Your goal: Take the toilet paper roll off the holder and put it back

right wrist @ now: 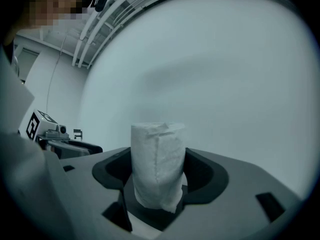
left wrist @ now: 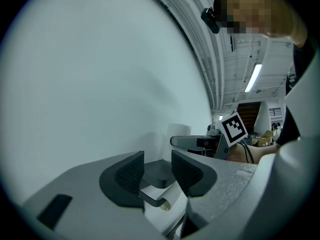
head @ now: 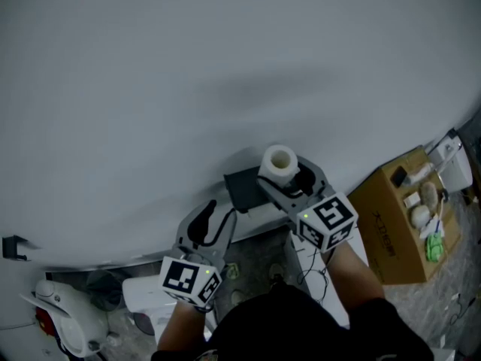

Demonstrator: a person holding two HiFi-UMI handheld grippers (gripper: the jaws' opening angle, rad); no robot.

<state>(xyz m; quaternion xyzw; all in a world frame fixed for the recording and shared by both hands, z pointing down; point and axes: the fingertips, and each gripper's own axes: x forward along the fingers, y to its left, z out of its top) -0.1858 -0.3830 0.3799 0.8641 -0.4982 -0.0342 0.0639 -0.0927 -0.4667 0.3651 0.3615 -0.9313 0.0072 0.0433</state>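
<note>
A white toilet paper roll (head: 279, 162) (right wrist: 157, 164) stands upright between the jaws of my right gripper (head: 284, 180) (right wrist: 159, 179), which is shut on it close to the white wall. The dark holder (head: 240, 188) hangs on the wall just left of the roll. My left gripper (head: 214, 215) (left wrist: 157, 170) points at the holder with its jaws partly open and nothing between the pads. The holder's dark top plate (left wrist: 161, 170) and hooked bar (left wrist: 152, 200) show just beyond the pads. The right gripper's marker cube (left wrist: 234, 128) appears past the holder.
An open cardboard box (head: 391, 224) with small items stands at the right. A white and red appliance (head: 60, 318) sits at the lower left, and a small black bracket (head: 11, 245) is on the wall. A white fixture (head: 143, 292) lies below the left gripper.
</note>
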